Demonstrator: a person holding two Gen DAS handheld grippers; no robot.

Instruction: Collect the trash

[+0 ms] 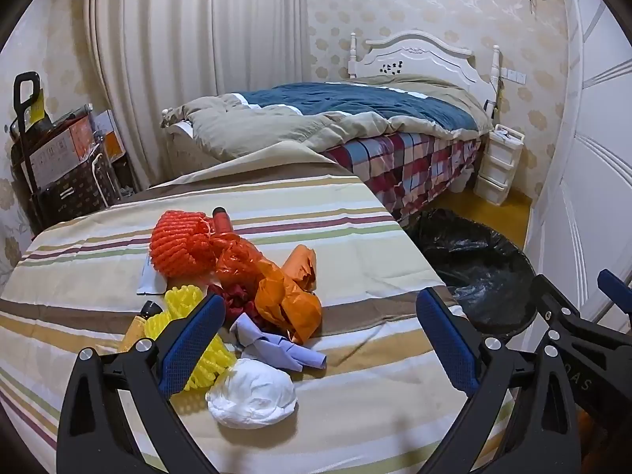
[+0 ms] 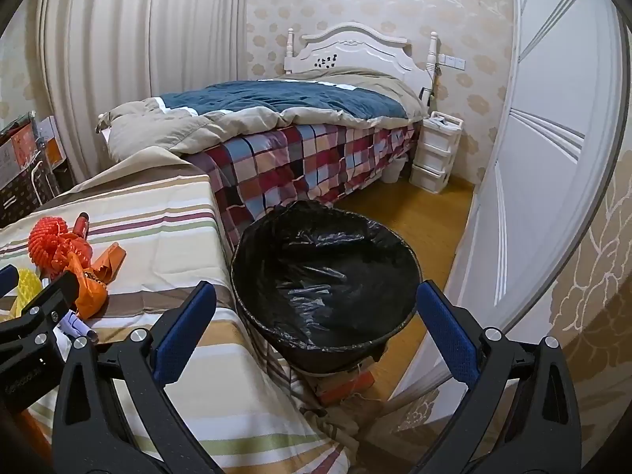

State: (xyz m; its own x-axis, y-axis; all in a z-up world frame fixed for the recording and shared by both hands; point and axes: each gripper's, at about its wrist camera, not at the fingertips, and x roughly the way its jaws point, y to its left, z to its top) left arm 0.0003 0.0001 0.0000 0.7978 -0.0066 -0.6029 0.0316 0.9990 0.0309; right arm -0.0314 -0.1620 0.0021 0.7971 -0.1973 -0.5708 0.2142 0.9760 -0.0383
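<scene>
A pile of trash lies on the striped table (image 1: 355, 245): an orange foam net (image 1: 179, 243), a crumpled orange plastic bag (image 1: 288, 300), a yellow foam net (image 1: 205, 351), a purple wrapper (image 1: 276, 345), a white crumpled tissue (image 1: 252, 393) and a yellow tube (image 1: 140, 326). My left gripper (image 1: 320, 343) is open and empty, just above the pile's near side. A bin with a black liner (image 2: 328, 272) stands right of the table. My right gripper (image 2: 316, 331) is open and empty, over the bin's near rim.
A bed (image 1: 355, 118) with a blue and beige quilt stands behind the table. White drawers (image 2: 434, 154) sit by the headboard. A white wardrobe door (image 2: 553, 158) is on the right. Boxes and a cart (image 1: 59, 158) stand at the far left.
</scene>
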